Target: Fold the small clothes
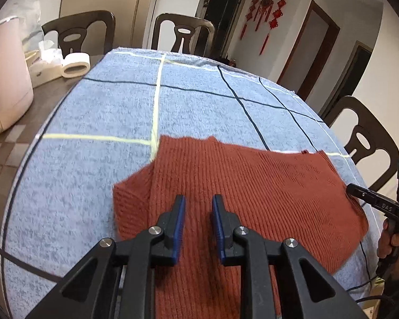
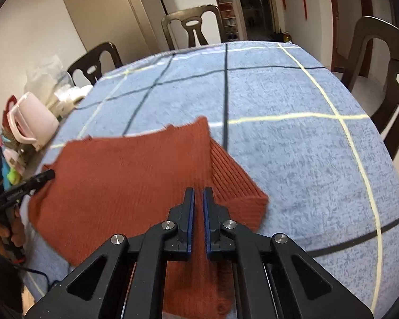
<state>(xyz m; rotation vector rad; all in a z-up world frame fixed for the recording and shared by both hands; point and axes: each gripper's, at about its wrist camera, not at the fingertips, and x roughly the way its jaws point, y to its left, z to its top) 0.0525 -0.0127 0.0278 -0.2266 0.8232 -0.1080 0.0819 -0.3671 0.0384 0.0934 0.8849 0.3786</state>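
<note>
A rust-red ribbed knit garment [image 1: 252,186] lies on the blue checked table cover [image 1: 93,159]. My left gripper [image 1: 198,202] hovers over the garment's near left part, jaws a little apart and empty; a sleeve sticks out to its left. In the right wrist view the garment [image 2: 125,175] has a folded flap with a sleeve beside it at the right. My right gripper [image 2: 198,194] is over the flap's near edge, jaws almost closed with a thin gap, nothing visibly between them. Each gripper shows at the edge of the other's view [image 1: 372,199], [image 2: 26,186].
A pink kettle [image 1: 5,87], tape rolls [image 1: 75,65] and bags stand on the bare table at the left. Dark chairs [image 1: 183,34] [image 2: 385,79] ring the table. The cover [image 2: 306,159] is bare beyond and right of the garment.
</note>
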